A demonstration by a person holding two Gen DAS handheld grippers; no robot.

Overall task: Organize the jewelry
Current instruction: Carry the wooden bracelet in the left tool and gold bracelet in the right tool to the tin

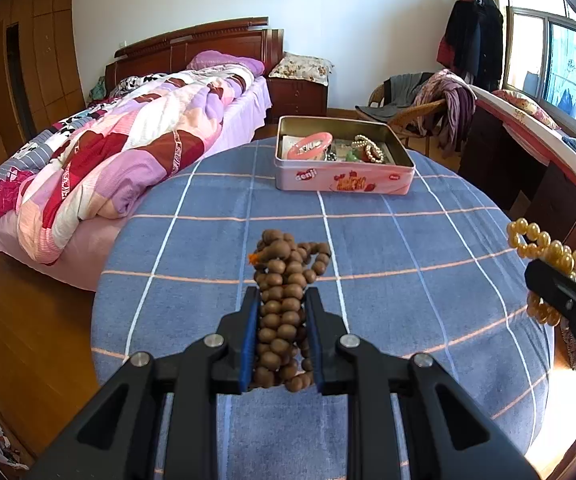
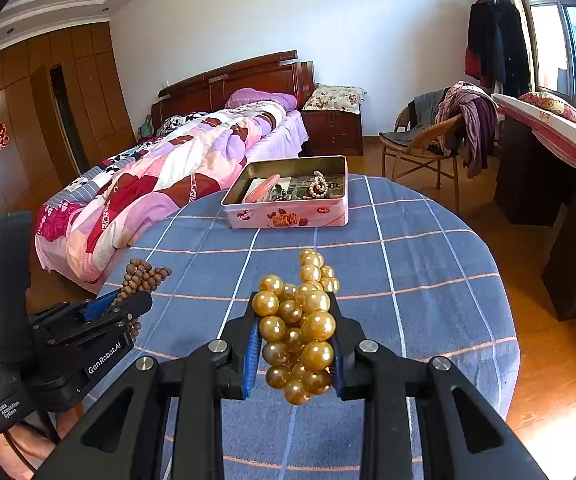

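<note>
gripping brown wooden beads (image 1: 282, 312), the left gripper (image 1: 282, 300) hovers over the table (image 1: 408, 240); only the right view shows the right gripper (image 2: 294, 312) clamping gold beads (image 2: 300, 332), tin (image 2: 288, 216) ahead.

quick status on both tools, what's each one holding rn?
Left tool: closed on the brown wooden beads.
Right tool: closed on the gold pearl beads.

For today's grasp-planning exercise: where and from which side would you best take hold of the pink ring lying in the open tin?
Grip the pink ring on its raised rim, coming from above through the tin's open top. It leans tilted against the contents at the tin's left side, so its upper edge probably stands free for one finger inside the loop and one outside; the walls block any sideways approach.
</note>
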